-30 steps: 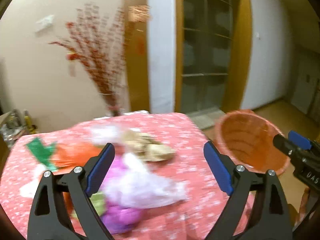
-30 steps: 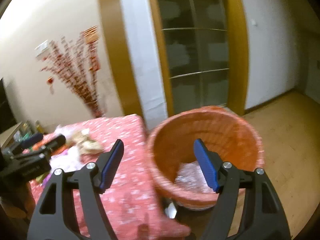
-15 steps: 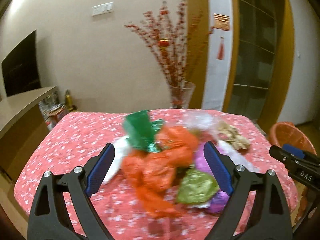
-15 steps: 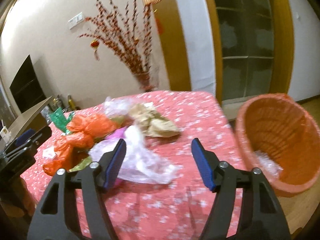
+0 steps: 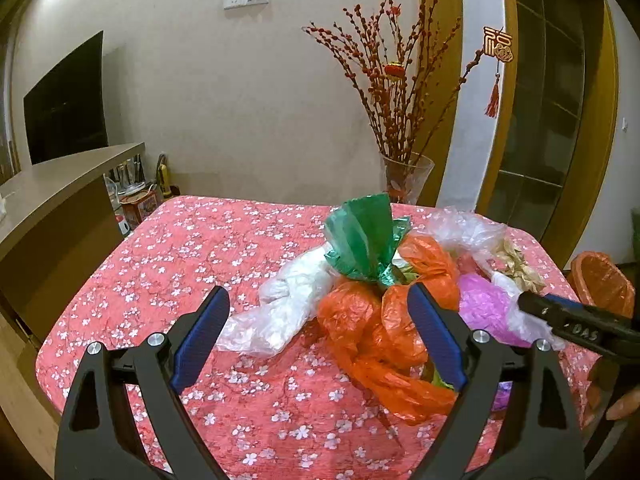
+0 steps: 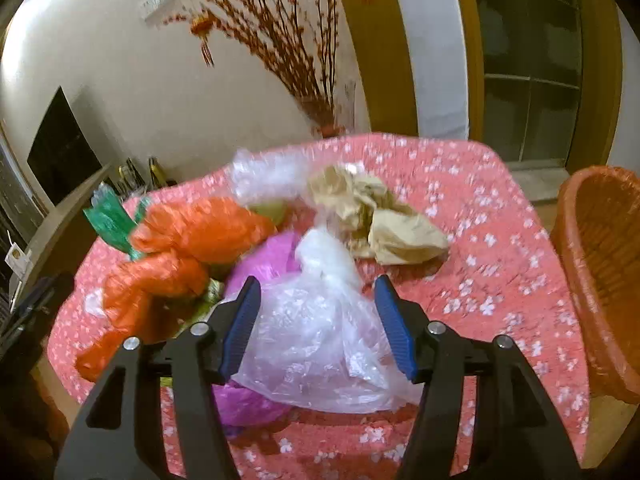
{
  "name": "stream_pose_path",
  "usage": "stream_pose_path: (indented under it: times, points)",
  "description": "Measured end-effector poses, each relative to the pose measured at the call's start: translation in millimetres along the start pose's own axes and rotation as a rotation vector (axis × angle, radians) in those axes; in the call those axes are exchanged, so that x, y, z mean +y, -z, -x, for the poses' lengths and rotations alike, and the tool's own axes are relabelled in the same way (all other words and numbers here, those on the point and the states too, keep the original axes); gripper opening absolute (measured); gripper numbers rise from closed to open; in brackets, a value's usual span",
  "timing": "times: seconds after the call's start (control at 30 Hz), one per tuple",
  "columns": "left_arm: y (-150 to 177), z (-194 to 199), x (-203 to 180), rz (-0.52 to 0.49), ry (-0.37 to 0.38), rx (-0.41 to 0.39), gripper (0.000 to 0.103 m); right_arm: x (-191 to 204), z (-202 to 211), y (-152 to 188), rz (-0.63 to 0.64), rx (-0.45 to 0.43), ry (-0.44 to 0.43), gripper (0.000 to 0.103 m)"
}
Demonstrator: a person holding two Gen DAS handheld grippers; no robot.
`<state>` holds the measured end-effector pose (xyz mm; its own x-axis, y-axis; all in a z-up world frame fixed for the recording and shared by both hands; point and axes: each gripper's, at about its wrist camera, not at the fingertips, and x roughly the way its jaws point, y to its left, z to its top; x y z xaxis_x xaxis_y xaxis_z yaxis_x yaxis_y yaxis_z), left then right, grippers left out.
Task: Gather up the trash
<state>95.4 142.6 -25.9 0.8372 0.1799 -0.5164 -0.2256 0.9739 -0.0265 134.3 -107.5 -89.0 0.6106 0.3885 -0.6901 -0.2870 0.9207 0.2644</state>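
Floral tablecloth [image 6: 500, 240]: clear bag [image 6: 320, 344] between right tool [image 6: 318, 328] pads (untouched).

We count one orange bag [image 5: 384, 320], one green bag [image 5: 362, 236], one purple bag [image 5: 480, 308] and three clear plastic bags [image 6: 320, 332] on one flowered table [image 5: 208, 256]. We also see one crumpled brown paper wad [image 6: 384, 220] and one orange basket [image 6: 600, 264]. Behind stands one vase of red branches [image 5: 406, 178].
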Motion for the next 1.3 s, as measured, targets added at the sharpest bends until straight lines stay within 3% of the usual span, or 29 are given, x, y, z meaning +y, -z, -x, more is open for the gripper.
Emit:
stream_pose_path:
  times: [0.03,0.1,0.2,0.3,0.83,1.0,1.3]
  points:
    - [0.3,-0.7,0.4,0.001,0.001,0.003,0.090,-0.9,-4.7,1.8,0.005,0.023,-0.001,0.048]
    - [1.7,-2.4,0.5,0.003,0.003,0.009,0.090,-2.2,-9.1,5.9,0.018,0.046,0.000,0.030]
    - [3.4,-5.2,1.1,0.006,0.007,0.015,0.090,-2.5,-5.5,7.7,0.031,0.039,0.005,0.014]
    - [3.8,-7.2,1.5,0.008,0.011,0.019,0.090,-2.2,4.5,8.9,0.043,0.020,-0.007,0.009]
    - [0.1,-1.7,-29.0,-0.057,0.061,0.003,0.088,-1.6,87.3,14.4,0.078,-0.123,-0.120,0.008]
    - [-7.5,-7.7,-55.1,-0.127,0.119,0.007,0.086,-15.3,98.3,15.7,0.043,-0.144,-0.110,0.008]
    - [-2.1,-50.9,-85.9,-0.312,0.109,0.117,0.079,-40.2,95.1,24.7,-0.037,-0.117,-0.101,0.008]
